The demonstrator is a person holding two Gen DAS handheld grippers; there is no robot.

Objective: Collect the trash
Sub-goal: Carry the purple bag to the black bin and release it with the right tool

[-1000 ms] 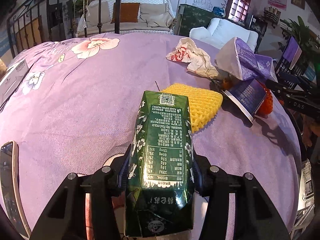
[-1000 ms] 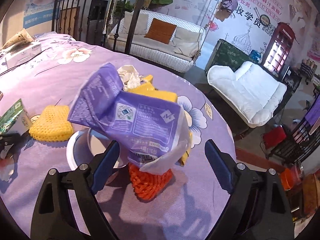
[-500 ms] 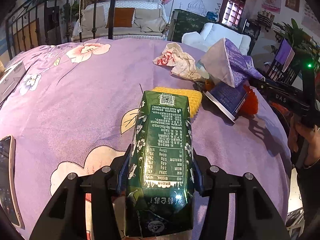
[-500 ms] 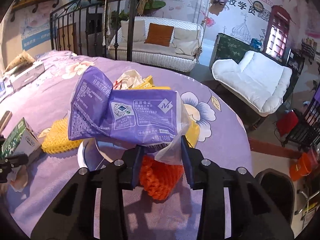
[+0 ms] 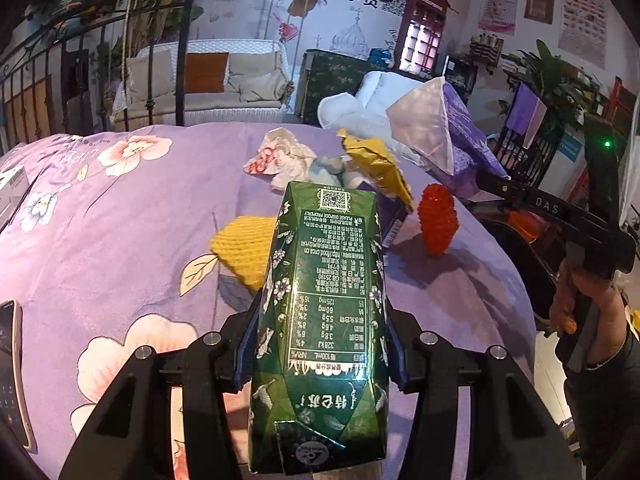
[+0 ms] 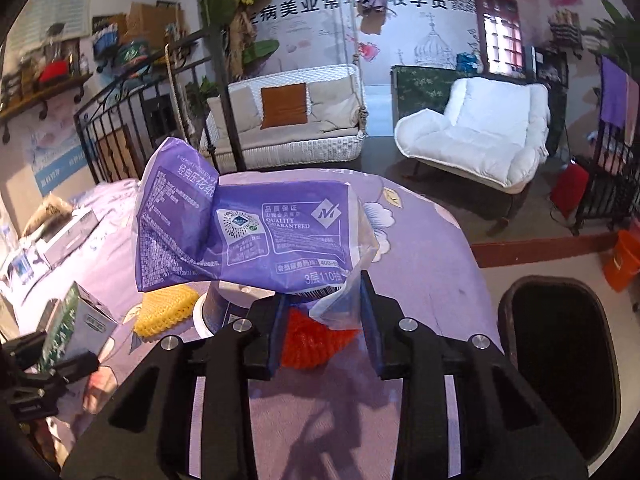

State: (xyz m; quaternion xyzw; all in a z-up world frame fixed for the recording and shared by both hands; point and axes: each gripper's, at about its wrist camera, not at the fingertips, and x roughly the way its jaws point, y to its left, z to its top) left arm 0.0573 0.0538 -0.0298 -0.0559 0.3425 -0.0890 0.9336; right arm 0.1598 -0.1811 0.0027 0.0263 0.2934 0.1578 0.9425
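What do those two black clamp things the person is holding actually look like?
Both the left gripper and the right gripper are matte black, forked frames with silver bolts, and their jaws carry blue inner pads. Seen from the left camera, the right one bears white "DAS" lettering and a small green light. The hand on it emerges from a dark sleeve.

A second ago the right gripper (image 6: 322, 322) stands wide around the purple wrapper (image 6: 244, 232); now its jaws are closing and pinch the wrapper's clear lower edge. The wrapper is lifted off the pile, so the orange-red foam net (image 5: 437, 218) and the yellow packet (image 5: 378, 160) beneath it are uncovered on the purple tablecloth (image 5: 120, 216). The dark bin (image 6: 560, 364) beside the table has come into the right wrist view. The left gripper (image 5: 320, 344) with its green carton (image 5: 324, 300) is raised higher, so more of the room shows.
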